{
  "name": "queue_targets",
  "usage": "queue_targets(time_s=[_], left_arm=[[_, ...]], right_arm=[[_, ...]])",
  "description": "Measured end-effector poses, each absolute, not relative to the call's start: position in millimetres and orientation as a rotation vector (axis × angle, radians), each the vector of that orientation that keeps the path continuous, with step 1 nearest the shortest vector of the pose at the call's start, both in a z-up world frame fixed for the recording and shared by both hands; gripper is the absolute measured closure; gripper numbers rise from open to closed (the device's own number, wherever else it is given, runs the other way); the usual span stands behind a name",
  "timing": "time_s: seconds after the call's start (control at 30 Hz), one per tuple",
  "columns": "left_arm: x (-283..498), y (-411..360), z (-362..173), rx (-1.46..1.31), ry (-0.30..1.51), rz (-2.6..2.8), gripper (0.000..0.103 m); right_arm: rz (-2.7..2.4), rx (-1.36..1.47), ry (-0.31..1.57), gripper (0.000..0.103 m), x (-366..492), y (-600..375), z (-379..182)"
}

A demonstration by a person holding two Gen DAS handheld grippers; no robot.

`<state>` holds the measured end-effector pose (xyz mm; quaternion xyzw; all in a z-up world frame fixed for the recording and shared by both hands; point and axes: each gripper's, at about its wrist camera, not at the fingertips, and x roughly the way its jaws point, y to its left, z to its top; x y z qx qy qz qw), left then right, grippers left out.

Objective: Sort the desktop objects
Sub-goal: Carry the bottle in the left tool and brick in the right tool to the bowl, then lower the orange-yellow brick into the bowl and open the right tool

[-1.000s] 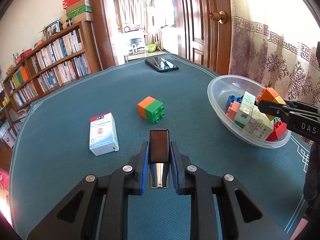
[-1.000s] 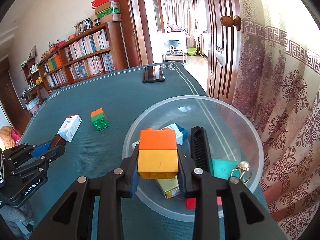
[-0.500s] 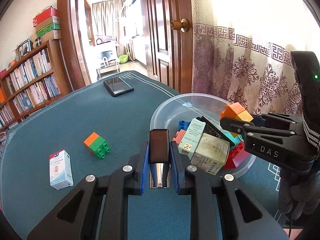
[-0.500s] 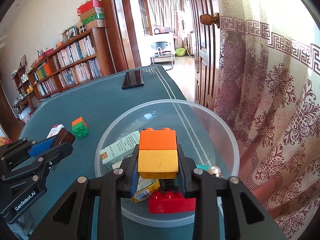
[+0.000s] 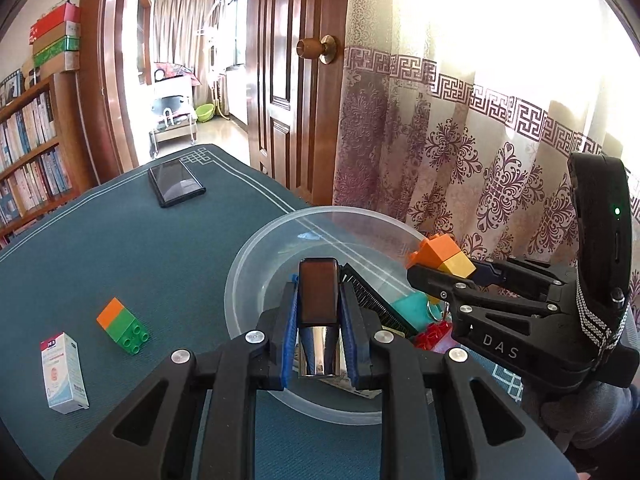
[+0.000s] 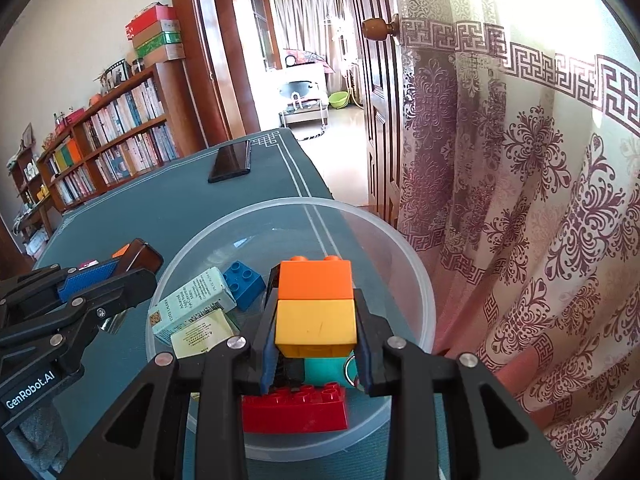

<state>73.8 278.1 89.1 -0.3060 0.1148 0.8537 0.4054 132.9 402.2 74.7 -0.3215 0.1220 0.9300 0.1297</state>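
From the left wrist view, my left tongs point(image 5: 319, 332) are clamped on a small dark case with a shiny metal base point(image 5: 319, 320), and they sit over the near rim of the clear bowl point(image 5: 256, 256), which stands by the desk's right edge next to the curtain. Out on the desk point(image 5: 160, 264) to the left lie an orange and green block point(image 5: 122, 325) and a small white box point(image 5: 64, 372), well apart from the bowl. A black phone point(image 5: 176, 182) lies near the far edge. My right tongs point(image 5: 444, 266) come in from the right over the bowl, clamped on the orange and yellow block point(image 5: 440, 254).

To drop both pieces well, I judge I should bring each one lower, well inside the rim, before letting go, and release one at a time so the two tongs do not knock together.

From the right wrist view, the right tongs point(image 6: 316, 320) grip the orange and yellow block point(image 6: 316, 300) by its yellow half, over the near part of the bowl point(image 6: 416, 276). This view shows the contents the other mostly hides: a blue block point(image 6: 244, 284), two pale cartons point(image 6: 192, 312), a red brick point(image 6: 294, 408) and a teal piece point(image 6: 324, 368), with what may be a ring beside it. The left tongs point(image 6: 132, 264) and their case point(image 6: 140, 256) show just outside the bowl's left rim. The loose white box is barely glimpsed behind them.
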Motion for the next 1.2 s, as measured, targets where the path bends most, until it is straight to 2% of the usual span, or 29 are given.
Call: queue_targets(time_s=[0.4, 0.43, 0.47, 0.53, 0.7, 1.1, 1.2], left_arm=[[59, 305, 95, -0.801, 0.161, 2.023, 0.081], [59, 304, 95, -0.802, 0.146, 2.012, 0.075], [58, 304, 93, -0.812, 0.134, 1.997, 0.057], [55, 301, 91, -0.829, 0.101, 1.984, 0.039], [46, 288, 89, -0.845, 0.041, 2.024, 0.039], [38, 270, 93, -0.836, 0.055, 2.175, 0.039], [37, 266, 91, -0.847, 0.053, 2.188, 0.039]], right_arm=[[2.679, -0.944, 0.386, 0.067, 130, 412, 70], [2.677, -0.95, 0.396, 0.067, 130, 412, 69], [2.674, -0.956, 0.406, 0.066, 129, 413, 67], [2.668, -0.951, 0.418, 0.055, 130, 414, 66], [2.66, -0.899, 0.426, 0.03, 134, 416, 69], [2.675, -0.867, 0.413, 0.03, 137, 409, 74], [2.677, -0.823, 0.408, 0.024, 140, 409, 77]])
